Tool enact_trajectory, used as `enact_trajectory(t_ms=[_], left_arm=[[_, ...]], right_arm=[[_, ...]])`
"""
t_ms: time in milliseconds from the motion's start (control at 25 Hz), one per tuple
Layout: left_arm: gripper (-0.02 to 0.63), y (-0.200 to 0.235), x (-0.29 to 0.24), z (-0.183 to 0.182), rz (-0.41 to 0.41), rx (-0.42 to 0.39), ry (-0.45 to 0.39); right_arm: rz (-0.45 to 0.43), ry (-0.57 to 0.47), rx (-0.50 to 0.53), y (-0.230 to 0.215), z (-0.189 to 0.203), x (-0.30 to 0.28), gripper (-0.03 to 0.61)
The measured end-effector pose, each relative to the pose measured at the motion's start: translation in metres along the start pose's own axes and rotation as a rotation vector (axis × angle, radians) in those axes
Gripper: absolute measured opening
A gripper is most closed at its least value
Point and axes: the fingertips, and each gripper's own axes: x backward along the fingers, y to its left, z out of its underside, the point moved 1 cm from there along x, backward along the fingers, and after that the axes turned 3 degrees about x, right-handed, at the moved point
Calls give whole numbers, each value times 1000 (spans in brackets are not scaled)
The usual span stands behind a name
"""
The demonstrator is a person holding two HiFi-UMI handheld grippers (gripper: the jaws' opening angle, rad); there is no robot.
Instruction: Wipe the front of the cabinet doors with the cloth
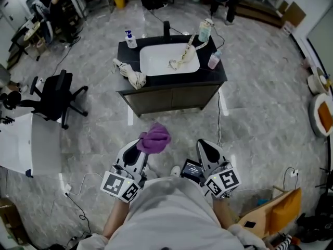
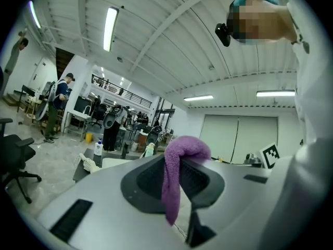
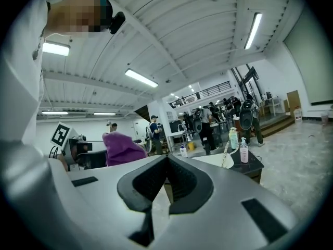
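A fluffy purple cloth [image 1: 154, 137] is clamped in the left tool [image 1: 137, 151]. The right tool [image 1: 208, 151] is closed, empty. Both are held well apart from the dark wooden cabinet doors [image 1: 171, 98].

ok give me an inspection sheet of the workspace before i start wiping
surface: black countertop with a white basin; cabinet doors below it, facing the person
job's things: purple cloth, clamped in the left tool
clutter: blue-capped bottle, green bottle, pink bottle, cream rag at the counter's edge
grippers: left tool shut on the cloth; right tool shut, nothing in it
cables: white cable on the floor beside the cabinet
surroundings: office chair, marble-look floor
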Motion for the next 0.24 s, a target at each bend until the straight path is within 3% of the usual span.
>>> enact_trajectory(t_ms=[240], left_arm=[[57, -8, 35, 23, -102, 77, 6]], right_arm=[[-40, 3, 34, 0, -9, 24, 27]])
